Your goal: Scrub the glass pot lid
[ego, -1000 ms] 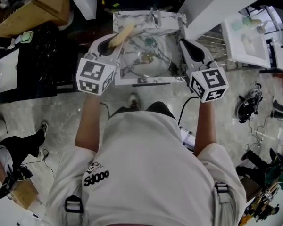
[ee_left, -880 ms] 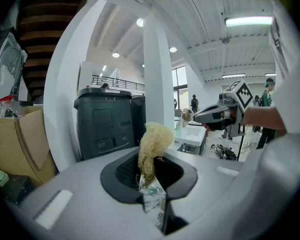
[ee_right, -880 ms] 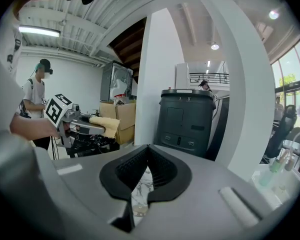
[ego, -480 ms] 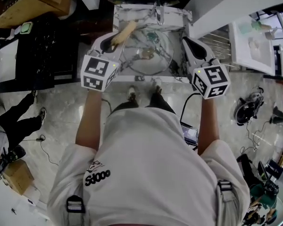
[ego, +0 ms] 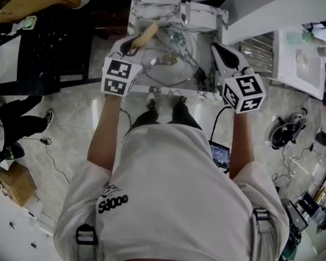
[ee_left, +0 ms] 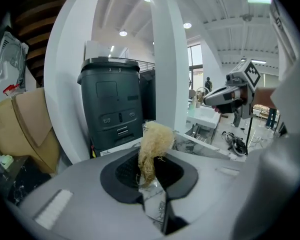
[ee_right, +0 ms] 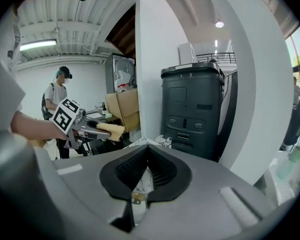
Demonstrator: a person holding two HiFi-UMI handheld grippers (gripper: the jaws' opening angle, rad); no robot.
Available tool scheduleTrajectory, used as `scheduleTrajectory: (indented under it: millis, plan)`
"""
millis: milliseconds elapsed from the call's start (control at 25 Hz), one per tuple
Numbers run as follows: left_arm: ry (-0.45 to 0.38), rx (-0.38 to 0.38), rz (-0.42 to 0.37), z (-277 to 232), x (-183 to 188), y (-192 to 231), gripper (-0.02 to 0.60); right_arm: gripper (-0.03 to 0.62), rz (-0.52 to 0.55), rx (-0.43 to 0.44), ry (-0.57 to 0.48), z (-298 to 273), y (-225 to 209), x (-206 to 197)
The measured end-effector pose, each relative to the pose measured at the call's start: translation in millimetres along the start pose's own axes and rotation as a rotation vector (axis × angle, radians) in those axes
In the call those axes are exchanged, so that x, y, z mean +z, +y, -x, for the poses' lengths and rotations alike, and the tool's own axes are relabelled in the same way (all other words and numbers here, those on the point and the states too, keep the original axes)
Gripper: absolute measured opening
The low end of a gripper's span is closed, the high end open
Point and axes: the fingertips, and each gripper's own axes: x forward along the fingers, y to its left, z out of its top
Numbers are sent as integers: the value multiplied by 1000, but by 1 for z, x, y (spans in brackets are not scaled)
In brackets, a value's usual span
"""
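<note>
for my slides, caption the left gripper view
Left gripper shut on a tan fibrous scrubber, right gripper in view beyond it

Scrubber [ee_left: 151, 144] pale yellow; lid [ego: 179, 69] clear glass; basin [ego: 152, 5] white marble, grey veins; bin [ee_left: 110, 104] dark grey.

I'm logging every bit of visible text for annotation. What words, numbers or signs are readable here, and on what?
"Sdooo", roughly, stylised print: back of the white shirt.
"3" and "8", the "3" faint: lid of the dark bin.
Bin's front panel: too small to read.
Left marker cube and right marker cube: black-and-white square patterns, no words.
</note>
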Motion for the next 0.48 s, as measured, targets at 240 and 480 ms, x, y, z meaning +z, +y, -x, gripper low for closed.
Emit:
scheduleTrajectory:
  millis: [240,480]
  plan:
    - [87,22,17,-41,-26,5,48,3,-29,12,17,-14,-21,-13]
    - [155,38,26,-77,-42,4,49,3,-59,17,37,-25,-38,-32]
